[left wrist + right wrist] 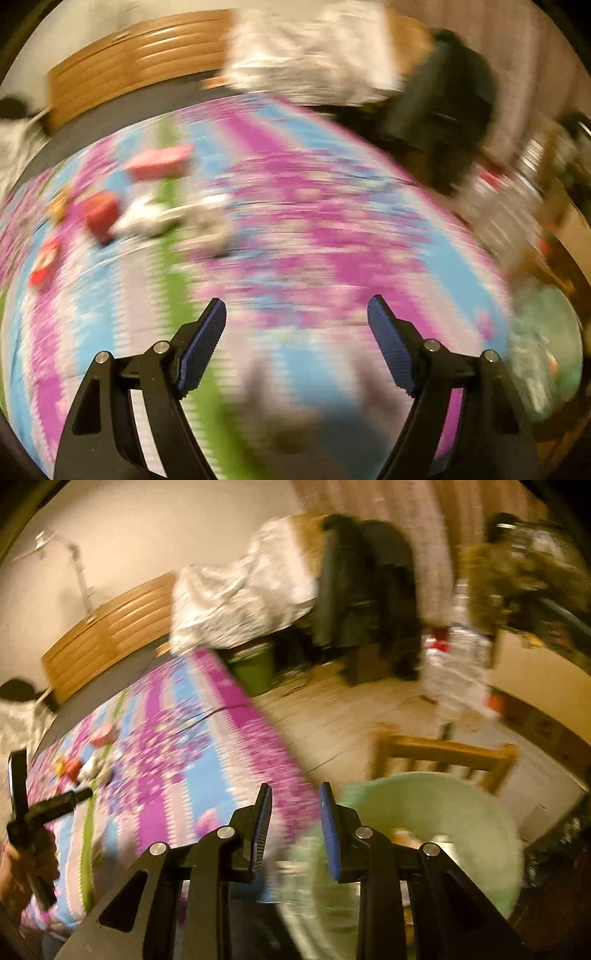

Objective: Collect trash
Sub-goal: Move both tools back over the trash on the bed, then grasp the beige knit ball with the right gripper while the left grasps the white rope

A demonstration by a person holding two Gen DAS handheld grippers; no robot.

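Your left tongs (296, 310) stand wide over the bed's flowered sheet (295, 206), nothing between the blue pads. Your right tongs (295, 794) are set narrow and empty, straddling the bed's edge beside a pale green bin liner (443, 812) with scraps inside. Your left hand (22, 871) shows at the frame's edge, gripping its tool. Farther up the sheet lies the trash (110, 218): red wrappers and crumpled white paper, blurred. Beyond stand a wooden headboard (140, 55) and a dark chair (369, 587).
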